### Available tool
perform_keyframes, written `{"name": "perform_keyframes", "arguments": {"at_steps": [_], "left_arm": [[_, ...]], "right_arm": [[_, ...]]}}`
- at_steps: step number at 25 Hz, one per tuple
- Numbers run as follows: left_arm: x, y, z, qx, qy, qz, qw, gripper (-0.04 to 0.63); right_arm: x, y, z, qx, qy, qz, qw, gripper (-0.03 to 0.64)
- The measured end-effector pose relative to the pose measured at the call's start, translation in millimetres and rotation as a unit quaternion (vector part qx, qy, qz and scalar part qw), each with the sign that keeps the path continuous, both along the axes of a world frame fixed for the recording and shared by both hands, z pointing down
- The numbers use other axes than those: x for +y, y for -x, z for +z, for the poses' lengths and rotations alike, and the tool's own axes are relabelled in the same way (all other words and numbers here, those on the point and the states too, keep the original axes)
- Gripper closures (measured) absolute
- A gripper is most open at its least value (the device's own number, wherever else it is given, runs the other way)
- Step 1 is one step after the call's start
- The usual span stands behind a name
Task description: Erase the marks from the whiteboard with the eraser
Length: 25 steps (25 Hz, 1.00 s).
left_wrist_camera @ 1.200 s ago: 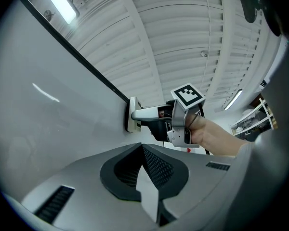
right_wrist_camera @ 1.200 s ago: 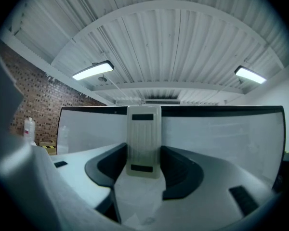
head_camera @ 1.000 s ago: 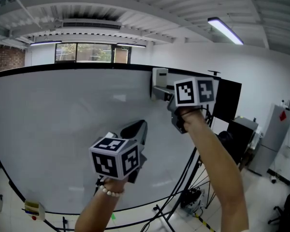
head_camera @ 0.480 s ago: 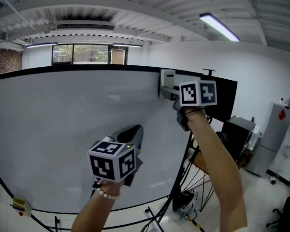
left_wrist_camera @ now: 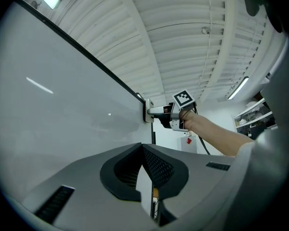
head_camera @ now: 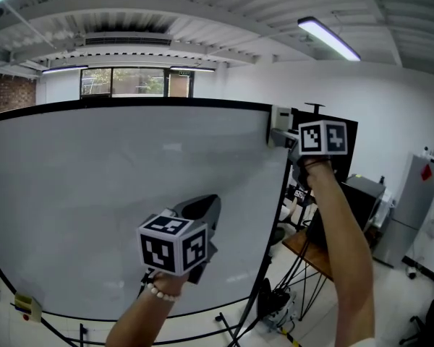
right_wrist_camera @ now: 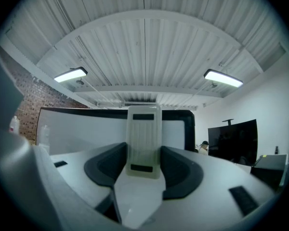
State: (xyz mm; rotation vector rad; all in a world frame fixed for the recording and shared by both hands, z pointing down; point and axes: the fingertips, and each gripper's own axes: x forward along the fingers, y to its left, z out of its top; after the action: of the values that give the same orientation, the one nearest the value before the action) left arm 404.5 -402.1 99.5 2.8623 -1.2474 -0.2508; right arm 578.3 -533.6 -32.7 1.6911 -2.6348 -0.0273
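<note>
1. The eraser [head_camera: 278, 119] is sitting at the top right corner of the whiteboard [head_camera: 94, 194], with the right gripper [head_camera: 287, 139] pinching it.
2. It has been sliding right along the top edge. The board is looking clean, so the wiping seems almost done.
3. The left gripper [head_camera: 201, 212] is waiting low by the board, its jaws pressed together on nothing.

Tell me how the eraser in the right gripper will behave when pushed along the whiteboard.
The eraser looks like a ribbed plastic block, so probably stiff and light. Clamped between the right gripper's jaws, it seems unlikely to slip. The whiteboard looks smooth, so it should glide easily.
</note>
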Motion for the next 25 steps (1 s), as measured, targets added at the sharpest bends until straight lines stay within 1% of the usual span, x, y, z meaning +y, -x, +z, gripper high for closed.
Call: {"name": "perform_keyframes", "arguments": {"at_steps": [3, 7, 11, 16, 21, 25], "left_arm": [[-2, -11, 3, -0.007, 0.0, 0.005, 1.0, 0.607], [-10, -11, 10, -0.006, 0.006, 0.007, 0.9999, 0.607], [-12, -1, 24, -0.004, 0.015, 0.002, 0.9999, 0.607], [-12, -1, 30, -0.007, 0.023, -0.004, 0.9997, 0.607], [-5, 8, 37, -0.009, 0.028, -0.007, 0.9995, 0.607], [-5, 9, 39, -0.008, 0.036, -0.011, 0.9993, 0.607]], "right_arm": [[-8, -20, 1, 0.009, 0.006, 0.005, 1.0, 0.368], [-15, -34, 7, 0.015, 0.009, 0.011, 1.0, 0.368], [-19, -43, 25, 0.026, 0.008, 0.027, 0.999, 0.368], [-20, -51, 56, 0.027, 0.024, 0.026, 0.999, 0.368], [-17, -44, 85, -0.008, 0.033, 0.016, 0.999, 0.368], [-16, -33, 88, -0.022, 0.035, 0.0, 0.999, 0.368]]}}
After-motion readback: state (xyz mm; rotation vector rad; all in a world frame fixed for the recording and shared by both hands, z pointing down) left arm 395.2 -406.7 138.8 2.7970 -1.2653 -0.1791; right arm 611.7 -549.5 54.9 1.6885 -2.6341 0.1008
